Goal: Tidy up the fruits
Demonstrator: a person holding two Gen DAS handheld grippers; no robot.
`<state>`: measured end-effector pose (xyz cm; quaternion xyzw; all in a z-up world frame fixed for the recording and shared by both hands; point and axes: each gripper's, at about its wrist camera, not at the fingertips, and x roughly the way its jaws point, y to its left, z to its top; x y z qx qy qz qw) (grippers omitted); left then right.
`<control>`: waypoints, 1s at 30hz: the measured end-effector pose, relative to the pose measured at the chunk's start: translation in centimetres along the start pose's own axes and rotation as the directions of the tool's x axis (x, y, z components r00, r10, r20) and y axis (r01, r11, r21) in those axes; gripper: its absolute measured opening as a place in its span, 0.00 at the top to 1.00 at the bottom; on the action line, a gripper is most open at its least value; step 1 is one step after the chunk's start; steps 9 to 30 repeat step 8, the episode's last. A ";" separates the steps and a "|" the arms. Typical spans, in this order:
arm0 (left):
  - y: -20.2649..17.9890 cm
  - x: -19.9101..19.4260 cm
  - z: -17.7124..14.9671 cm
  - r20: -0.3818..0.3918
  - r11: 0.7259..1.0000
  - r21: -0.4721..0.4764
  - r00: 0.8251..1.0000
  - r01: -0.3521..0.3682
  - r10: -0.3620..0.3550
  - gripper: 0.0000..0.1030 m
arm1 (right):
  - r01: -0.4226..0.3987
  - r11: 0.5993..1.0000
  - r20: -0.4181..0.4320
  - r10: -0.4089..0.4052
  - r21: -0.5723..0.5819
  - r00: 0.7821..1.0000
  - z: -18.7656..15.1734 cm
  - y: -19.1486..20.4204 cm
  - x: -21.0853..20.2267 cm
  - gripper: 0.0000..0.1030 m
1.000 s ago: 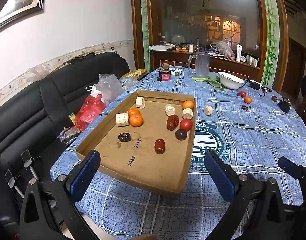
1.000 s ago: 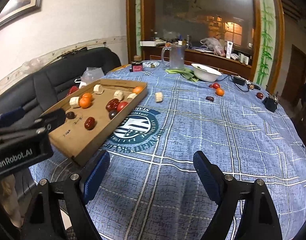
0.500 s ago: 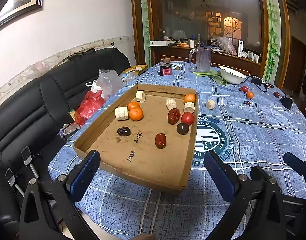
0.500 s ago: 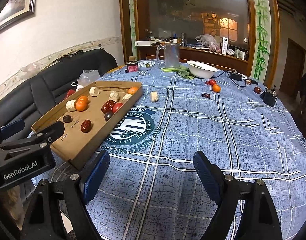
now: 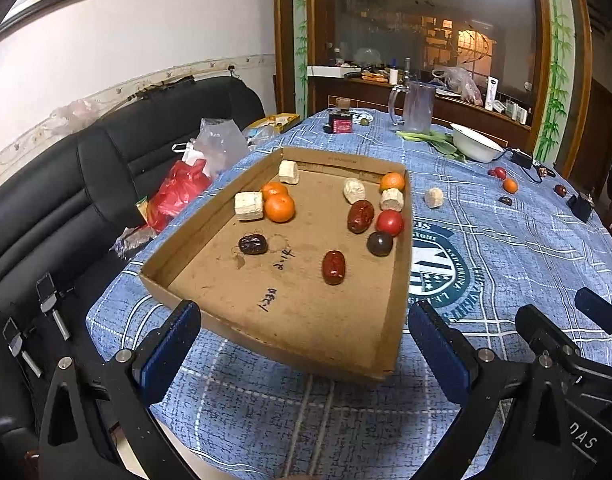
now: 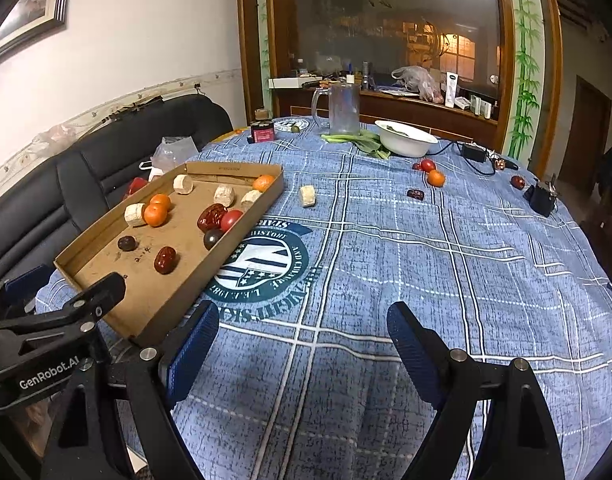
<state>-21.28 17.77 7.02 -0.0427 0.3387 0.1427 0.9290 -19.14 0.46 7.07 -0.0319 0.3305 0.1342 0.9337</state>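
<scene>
The shallow brown cardboard tray (image 5: pixel 390 320) holds three round orange tangerines (image 5: pixel 279 208), four pale cut cylinders (image 5: pixel 249 206) (a fifth lies outside), and two wrinkled red dates (image 5: pixel 333 267).

Table cloth (image 6: pixel 446 264) is blue plaid with white lines and a navy-and-white crest print. The tray (image 5: pixel 398 300) is plain brown cardboard with black scribbles. Inside it: bright orange mandarins (image 5: pixel 280 208), dark red dates (image 5: pixel 333 267), one shiny red tomato (image 5: pixel 390 222) and pale cream chunks (image 5: pixel 249 206). Sofa (image 5: pixel 66 188) is black, bowl (image 6: pixel 406 142) white.
</scene>
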 end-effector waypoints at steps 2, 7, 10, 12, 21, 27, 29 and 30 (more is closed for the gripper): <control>0.6 0.1 0.1 0.001 1.000 -0.011 1.000 -0.007 0.007 0.00 | -0.002 1.000 -0.009 0.001 -0.001 1.000 -0.1 0.1 0.4 0.13; 1.8 0.9 0.6 -0.038 0.999 -0.048 0.999 0.005 -0.006 0.00 | -0.009 1.000 -0.035 0.009 0.003 0.999 -0.5 0.0 1.2 0.13; 1.9 1.1 0.7 -0.054 0.998 -0.059 0.998 0.014 -0.018 0.00 | -0.014 1.000 -0.041 0.014 0.008 0.999 -0.6 -0.2 1.4 0.13; 1.9 1.1 0.7 -0.054 0.998 -0.059 0.998 0.014 -0.018 0.00 | -0.014 1.000 -0.041 0.014 0.008 0.999 -0.6 -0.2 1.4 0.13; 1.9 1.1 0.7 -0.054 0.998 -0.059 0.998 0.014 -0.018 0.00 | -0.014 1.000 -0.041 0.014 0.008 0.999 -0.6 -0.2 1.4 0.13; 1.9 1.1 0.7 -0.054 0.998 -0.059 0.998 0.014 -0.018 0.00 | -0.014 1.000 -0.041 0.014 0.008 0.999 -0.6 -0.2 1.4 0.13; 1.9 1.1 0.7 -0.054 0.998 -0.059 0.998 0.014 -0.018 0.00 | -0.014 1.000 -0.041 0.014 0.008 0.999 -0.6 -0.2 1.4 0.13; 1.9 1.1 0.7 -0.054 0.998 -0.059 0.998 0.014 -0.018 0.00 | -0.014 1.000 -0.041 0.014 0.008 0.999 -0.6 -0.2 1.4 0.13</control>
